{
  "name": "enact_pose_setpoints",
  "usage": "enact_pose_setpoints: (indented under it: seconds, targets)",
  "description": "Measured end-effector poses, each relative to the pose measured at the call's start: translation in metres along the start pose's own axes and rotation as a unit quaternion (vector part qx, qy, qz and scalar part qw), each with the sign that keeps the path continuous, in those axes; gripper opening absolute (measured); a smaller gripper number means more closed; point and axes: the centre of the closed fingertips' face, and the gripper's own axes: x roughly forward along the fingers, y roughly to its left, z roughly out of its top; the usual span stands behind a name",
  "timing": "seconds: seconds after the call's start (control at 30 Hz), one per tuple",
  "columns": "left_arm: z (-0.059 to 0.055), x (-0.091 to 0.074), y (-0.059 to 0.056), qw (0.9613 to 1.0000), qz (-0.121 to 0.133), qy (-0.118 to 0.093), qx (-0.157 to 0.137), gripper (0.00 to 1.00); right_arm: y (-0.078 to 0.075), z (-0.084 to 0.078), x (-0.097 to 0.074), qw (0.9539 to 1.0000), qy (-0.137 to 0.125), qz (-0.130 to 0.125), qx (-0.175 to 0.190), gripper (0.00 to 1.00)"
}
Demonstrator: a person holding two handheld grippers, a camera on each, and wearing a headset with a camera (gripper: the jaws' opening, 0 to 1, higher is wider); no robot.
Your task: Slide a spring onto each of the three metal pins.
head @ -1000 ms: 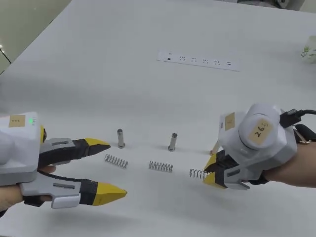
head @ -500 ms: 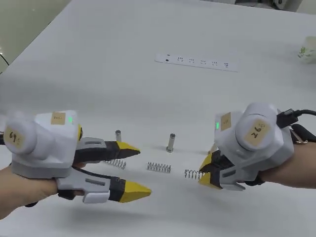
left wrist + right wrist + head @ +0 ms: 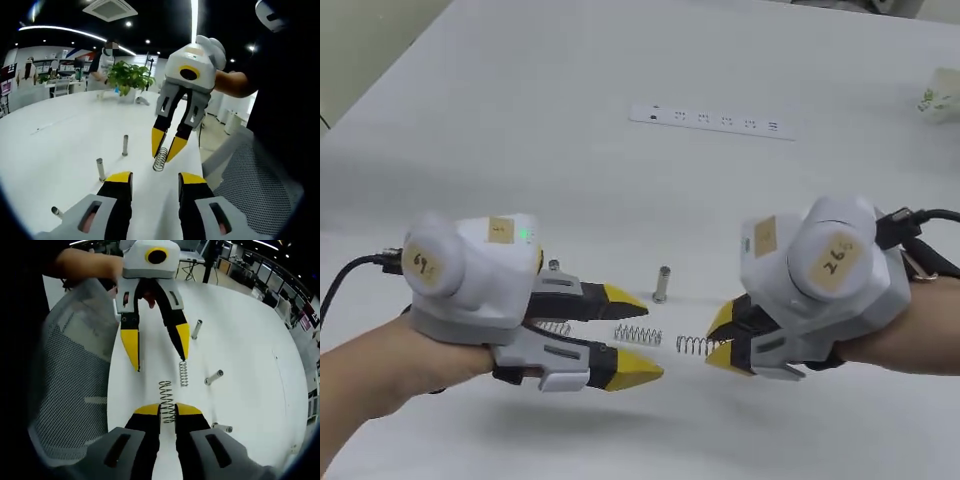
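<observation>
Left tool (image 3: 651, 337) at 7 o'clock, jaws apart; right tool (image 3: 718, 342) at 5 o'clock, clamped on a spring (image 3: 692, 345); second spring (image 3: 638, 335) flat on the counter (image 3: 520, 150) between them; upright metal pin (image 3: 663, 284) just beyond; power strip (image 3: 710, 120) at 12 o'clock.

R gripper (image 3: 718, 342) grips spring (image 3: 692, 345) by one end; L gripper (image 3: 650, 337), jaws apart, at spring's 9 o'clock; pin (image 3: 662, 284) at 11.

head: high, looking down | gripper views: low, facing each other | shared: spring (image 3: 695, 345)
</observation>
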Motion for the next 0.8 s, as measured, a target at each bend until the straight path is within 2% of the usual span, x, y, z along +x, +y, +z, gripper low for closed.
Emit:
enact_pose_setpoints:
  seconds: [0.17, 0.33, 0.67, 0.8]
  targets:
    - [0.004, 0.01, -0.002, 0.9999, -0.009, -0.007, 0.002, 0.26, 0.001, 0.002, -0.001, 1.0, -0.004, 0.001, 0.0, 0.08]
    - [0.003, 0.018, -0.006, 0.9998, -0.018, -0.006, 0.008, 0.24, 0.002, 0.004, -0.002, 1.0, -0.01, 0.002, 0.001, 0.08]
    - [0.004, 0.027, -0.01, 0.9994, -0.029, -0.011, 0.018, 0.12, 0.003, 0.006, -0.006, 0.9999, -0.016, 0.001, 0.001, 0.08]
    - [0.007, 0.028, -0.01, 0.9992, -0.031, -0.02, 0.017, 0.08, 0.004, 0.006, -0.006, 0.9999, -0.016, 0.002, -0.001, 0.08]
